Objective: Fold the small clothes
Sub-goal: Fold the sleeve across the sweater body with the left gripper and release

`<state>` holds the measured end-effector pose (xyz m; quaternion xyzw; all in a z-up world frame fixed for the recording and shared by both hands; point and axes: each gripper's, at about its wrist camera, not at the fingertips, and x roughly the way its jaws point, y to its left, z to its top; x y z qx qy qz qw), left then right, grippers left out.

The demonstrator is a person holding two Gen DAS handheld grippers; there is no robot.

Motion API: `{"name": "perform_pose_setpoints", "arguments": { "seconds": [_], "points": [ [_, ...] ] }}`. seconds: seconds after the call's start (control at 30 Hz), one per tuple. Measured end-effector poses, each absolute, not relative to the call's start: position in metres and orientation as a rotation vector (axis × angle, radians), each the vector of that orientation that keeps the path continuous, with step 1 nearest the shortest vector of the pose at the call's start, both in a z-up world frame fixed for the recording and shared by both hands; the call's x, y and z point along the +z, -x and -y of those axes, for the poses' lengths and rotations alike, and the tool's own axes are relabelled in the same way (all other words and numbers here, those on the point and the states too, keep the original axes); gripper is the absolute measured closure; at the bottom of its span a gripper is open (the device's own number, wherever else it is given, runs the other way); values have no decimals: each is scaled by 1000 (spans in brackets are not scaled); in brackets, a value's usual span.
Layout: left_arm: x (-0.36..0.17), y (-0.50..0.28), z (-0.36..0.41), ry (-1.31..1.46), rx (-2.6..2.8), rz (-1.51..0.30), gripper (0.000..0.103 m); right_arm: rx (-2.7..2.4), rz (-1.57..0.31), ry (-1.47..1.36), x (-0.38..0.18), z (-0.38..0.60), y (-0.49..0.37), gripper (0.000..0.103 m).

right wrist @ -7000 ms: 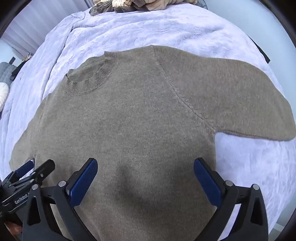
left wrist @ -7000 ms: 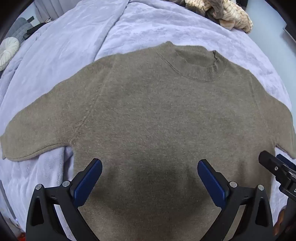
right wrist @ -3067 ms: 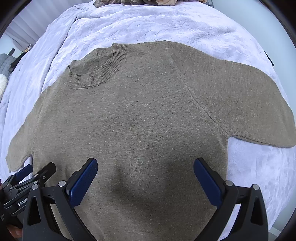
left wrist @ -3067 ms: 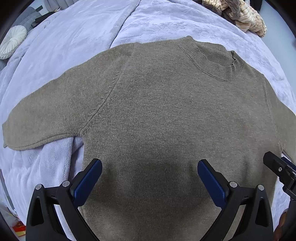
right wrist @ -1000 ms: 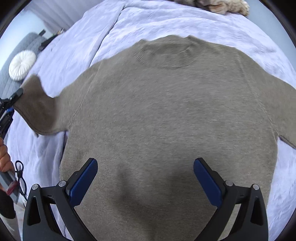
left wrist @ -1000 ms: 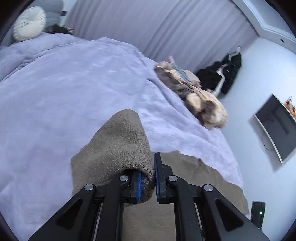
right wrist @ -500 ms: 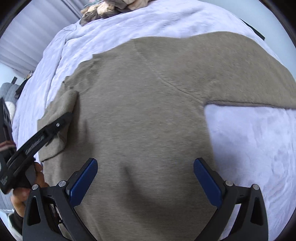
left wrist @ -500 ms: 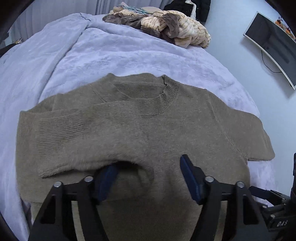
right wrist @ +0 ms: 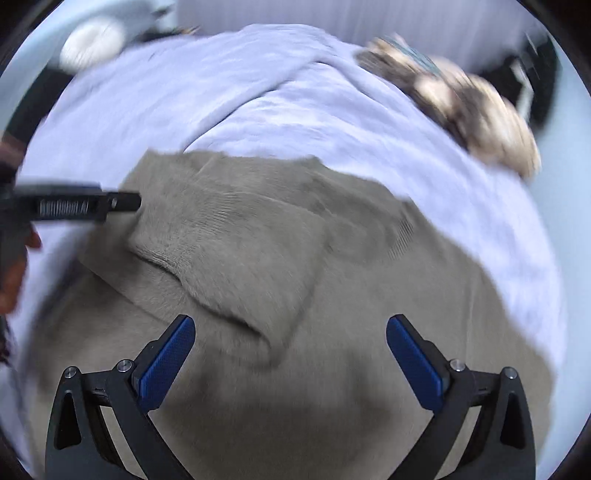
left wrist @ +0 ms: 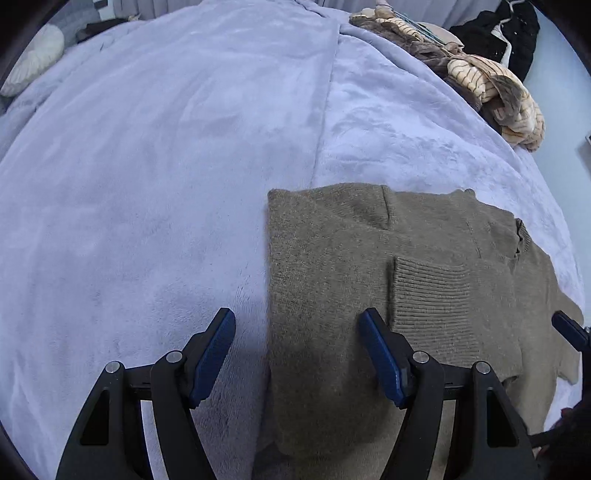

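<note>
A brown knit sweater point(left wrist: 332, 266) lies flat on the lilac blanket point(left wrist: 147, 166). Its left sleeve is folded in across the chest, ribbed cuff point(left wrist: 432, 295) on top. My left gripper point(left wrist: 297, 354) is open and empty, straddling the sweater's folded left edge low above it. In the blurred right wrist view the sweater point(right wrist: 332, 350) fills the lower half, the folded sleeve point(right wrist: 236, 254) ahead. My right gripper point(right wrist: 290, 362) is open and empty above the sweater's body. The left gripper's tip point(right wrist: 122, 202) shows at the sweater's left shoulder.
A heap of striped and brown clothes point(left wrist: 491, 85) lies at the bed's far right, also in the right wrist view point(right wrist: 469, 107). A round white cushion point(left wrist: 35, 61) sits far left. Dark clothing point(left wrist: 506, 29) hangs by the wall. The right gripper's tip point(left wrist: 570, 330) pokes in at right.
The left gripper let go of the sleeve, now folded across the chest, and shifted left to the sweater's folded edge. The right gripper swung leftward over the body; its view is blurred.
</note>
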<state>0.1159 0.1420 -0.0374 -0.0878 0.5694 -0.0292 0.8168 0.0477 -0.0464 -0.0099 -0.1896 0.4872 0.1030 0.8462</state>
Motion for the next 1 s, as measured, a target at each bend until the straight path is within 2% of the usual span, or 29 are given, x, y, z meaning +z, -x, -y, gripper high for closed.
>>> {"name": "perform_pose_setpoints", "arguments": {
  "seconds": [0.03, 0.07, 0.1, 0.13, 0.2, 0.33, 0.37, 0.43, 0.47, 0.5, 0.63, 0.7, 0.73, 0.77, 0.8, 0.83, 0.87, 0.9, 0.93, 1.0],
  "points": [
    [-41, -117, -145, 208, -68, -1214, 32, 197, -1005, 512, -21, 33, -54, 2],
    [-44, -118, -147, 222, -68, -1211, 32, 187, -993, 576, -27, 28, -58, 18],
    [-46, -118, -148, 226, -68, -1208, 31, 191, -999, 599, -32, 29, -63, 68],
    [-48, -117, -149, 224, -68, -1206, 31, 190, -1030, 537, -32, 38, -71, 90],
    [-50, -116, -149, 215, -75, -1203, 31, 164, -1036, 288, -16, 74, -79, 91],
    [-49, -123, -145, 213, -92, -1214, 31, 64, -1024, -423, -13, 194, -68, 90],
    [-49, -126, -144, 215, -95, -1217, 31, 19, -1032, -595, -25, 223, -59, 86],
    [-50, -129, -144, 221, -101, -1222, 31, -40, -1059, -867, -52, 266, -38, 60],
    [-50, -131, -144, 224, -106, -1226, 31, -49, -1067, -917, -58, 273, -30, 38],
    [-50, -133, -144, 227, -111, -1229, 31, -37, -1063, -952, -60, 275, -21, 35],
    [-52, -136, -146, 250, -125, -1252, 32, 227, -1101, -1025, -57, 223, -9, 35],
    [-52, -138, -148, 261, -128, -1265, 42, 354, -1164, -1058, -66, 174, -18, 35],
    [-52, -138, -149, 260, -129, -1272, 54, 377, -1189, -1061, -71, 153, -22, 35],
    [-51, -138, -151, 260, -139, -1274, 74, 388, -1221, -1071, -80, 130, -29, 35],
    [-49, -138, -152, 266, -163, -1276, 86, 382, -1230, -1081, -86, 120, -36, 35],
    [-47, -139, -153, 274, -199, -1285, 94, 359, -1227, -1088, -90, 112, -41, 35],
    [-43, -139, -153, 260, -210, -1280, 94, 324, -1219, -1100, -92, 107, -45, 42],
    [-39, -138, -152, 232, -227, -1271, 94, 318, -1212, -1123, -92, 103, -47, 79],
    [-35, -137, -150, 196, -237, -1261, 94, 332, -1207, -1154, -92, 101, -49, 97],
    [-34, -137, -151, 141, -240, -1254, 94, 376, -1188, -1135, -81, 88, -52, 97]
  ]
}}
